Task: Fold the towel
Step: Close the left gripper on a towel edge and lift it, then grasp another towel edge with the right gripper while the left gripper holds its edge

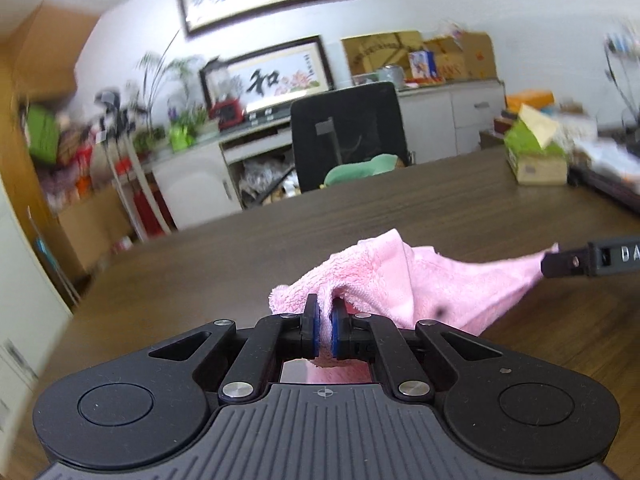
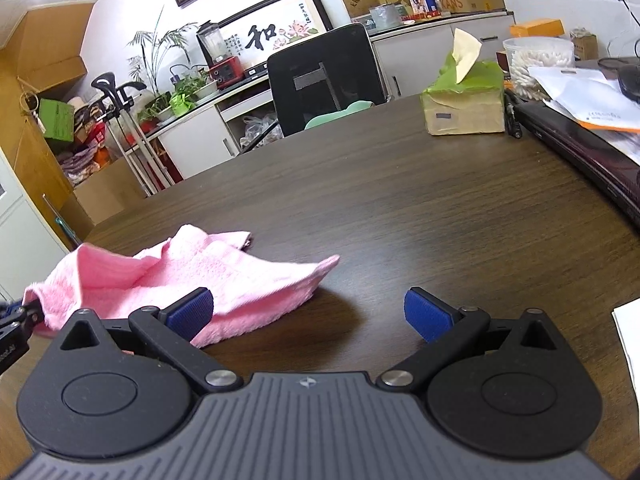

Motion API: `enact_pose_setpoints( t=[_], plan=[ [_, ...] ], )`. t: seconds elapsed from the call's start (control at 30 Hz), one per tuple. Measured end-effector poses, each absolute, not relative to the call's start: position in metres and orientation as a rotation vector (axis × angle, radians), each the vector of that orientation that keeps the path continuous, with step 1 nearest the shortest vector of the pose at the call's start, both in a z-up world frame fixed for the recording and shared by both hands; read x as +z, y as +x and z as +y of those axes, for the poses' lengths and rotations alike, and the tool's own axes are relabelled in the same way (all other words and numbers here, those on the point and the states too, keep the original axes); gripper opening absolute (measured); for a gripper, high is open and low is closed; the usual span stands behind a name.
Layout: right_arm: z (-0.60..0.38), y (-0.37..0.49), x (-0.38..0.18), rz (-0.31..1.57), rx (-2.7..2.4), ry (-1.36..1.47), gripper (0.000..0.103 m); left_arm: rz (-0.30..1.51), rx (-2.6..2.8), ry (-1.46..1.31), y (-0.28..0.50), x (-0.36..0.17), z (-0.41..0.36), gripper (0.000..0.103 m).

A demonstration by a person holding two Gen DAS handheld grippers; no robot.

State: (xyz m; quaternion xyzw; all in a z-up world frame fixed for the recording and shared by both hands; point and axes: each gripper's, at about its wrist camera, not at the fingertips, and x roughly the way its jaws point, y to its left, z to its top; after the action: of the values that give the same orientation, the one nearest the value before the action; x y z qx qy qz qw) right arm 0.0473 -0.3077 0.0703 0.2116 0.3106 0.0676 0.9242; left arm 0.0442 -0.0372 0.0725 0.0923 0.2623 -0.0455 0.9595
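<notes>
A pink towel (image 1: 400, 280) lies crumpled on the dark wooden table (image 1: 400, 208). My left gripper (image 1: 325, 320) is shut on a near edge of the towel and holds it slightly raised. In the right wrist view the towel (image 2: 200, 280) lies to the left, one corner pointing right. My right gripper (image 2: 308, 312) is open and empty, just above the table; its left pad (image 2: 192, 310) is over the towel's near edge. The right gripper's finger (image 1: 592, 260) shows at the towel's right corner in the left wrist view. The left gripper (image 2: 20, 312) shows at the far left edge.
A green tissue box (image 2: 464, 100) stands far right on the table. A laptop (image 2: 580, 152) with papers and a tub of cotton swabs (image 2: 536, 64) lies along the right edge. A black office chair (image 2: 324, 76) stands behind the table. White paper (image 2: 628, 340) lies near right.
</notes>
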Motion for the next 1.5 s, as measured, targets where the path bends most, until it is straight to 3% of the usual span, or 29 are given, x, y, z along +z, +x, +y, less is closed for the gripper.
enact_pose_setpoints(
  t=[0.27,0.57,0.63,0.7,0.8,0.93,1.07,1.3,1.5],
  plan=[
    [-0.341,0.056,0.055,0.651,0.283,0.748,0.102,0.527,-0.131,-0.031,0.040,0.065,0.014,0.005],
    [-0.324,0.065,0.056,0.712,0.407,0.717,0.101,0.591,-0.114,-0.131,0.049,0.053,0.042,0.005],
    [-0.319,0.068,0.054,0.733,0.422,0.716,0.091,0.599,-0.114,-0.142,0.050,0.051,0.044,0.005],
    [-0.312,0.071,0.052,0.758,0.442,0.710,0.061,0.603,-0.118,-0.149,0.049,0.051,0.045,0.005],
    [-0.306,0.073,0.048,0.788,0.445,0.689,0.037,0.606,-0.119,-0.158,0.049,0.051,0.045,0.005],
    [-0.305,0.068,0.047,0.758,0.428,0.690,0.016,0.624,-0.124,-0.209,0.051,0.050,0.052,0.005],
    [-0.303,0.061,0.055,0.693,0.400,0.664,0.010,0.668,-0.135,-0.316,0.059,0.048,0.064,0.005],
    [-0.292,0.059,0.099,0.516,0.312,0.504,0.009,0.715,-0.164,-0.531,0.099,0.065,0.081,0.003],
    [-0.284,0.086,0.188,0.358,0.279,0.406,0.009,0.624,-0.151,-0.648,0.143,0.127,0.092,0.003]
  ],
)
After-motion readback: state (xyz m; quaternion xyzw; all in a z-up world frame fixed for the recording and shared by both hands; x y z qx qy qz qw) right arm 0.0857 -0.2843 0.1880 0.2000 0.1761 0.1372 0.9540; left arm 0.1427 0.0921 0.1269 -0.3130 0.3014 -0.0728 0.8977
